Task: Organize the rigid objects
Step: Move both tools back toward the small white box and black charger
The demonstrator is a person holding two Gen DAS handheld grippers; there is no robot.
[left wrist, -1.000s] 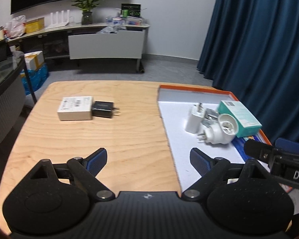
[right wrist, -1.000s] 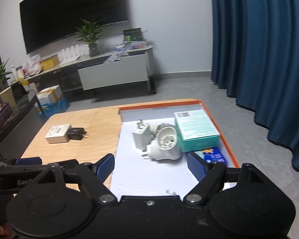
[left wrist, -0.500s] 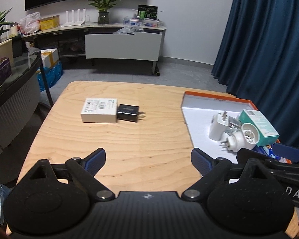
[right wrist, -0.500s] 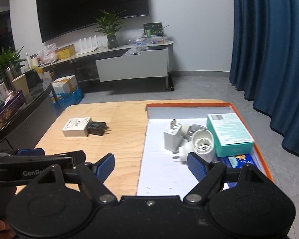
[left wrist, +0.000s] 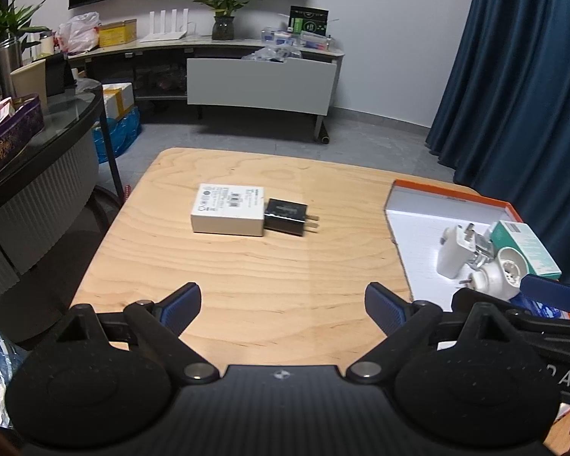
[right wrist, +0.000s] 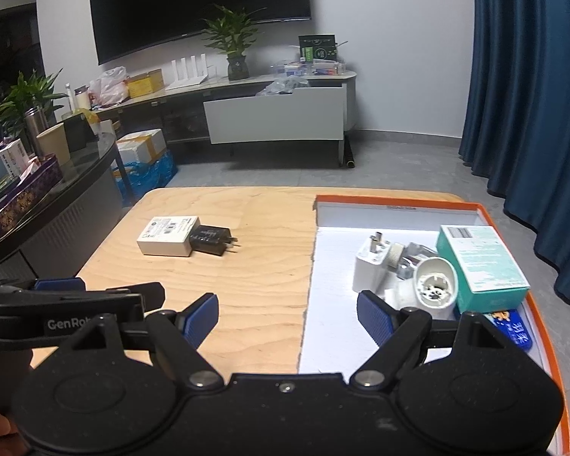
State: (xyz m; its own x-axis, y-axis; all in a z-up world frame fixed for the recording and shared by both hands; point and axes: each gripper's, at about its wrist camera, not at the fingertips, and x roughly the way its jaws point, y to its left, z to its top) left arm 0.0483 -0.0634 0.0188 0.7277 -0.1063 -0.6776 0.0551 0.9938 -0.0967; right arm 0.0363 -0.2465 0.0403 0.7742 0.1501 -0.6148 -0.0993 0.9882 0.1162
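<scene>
Both the left gripper (left wrist: 283, 302) and the right gripper (right wrist: 287, 313) have jaws spread wide, holding nothing. The black charger (left wrist: 287, 217) touches the white box (left wrist: 228, 209), well ahead of the left jaws, left of the orange tray (left wrist: 452, 194)

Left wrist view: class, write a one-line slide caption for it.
Open left gripper faces a white box touching a black charger on the wooden table; the orange-rimmed tray sits right.

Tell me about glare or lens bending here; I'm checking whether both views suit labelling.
Left wrist: fisheye curves the table edges; a glare patch whitens the tray floor. Right wrist: a bright band sits under the tray far wall; the curtain bows; charger reads sharp.
</scene>
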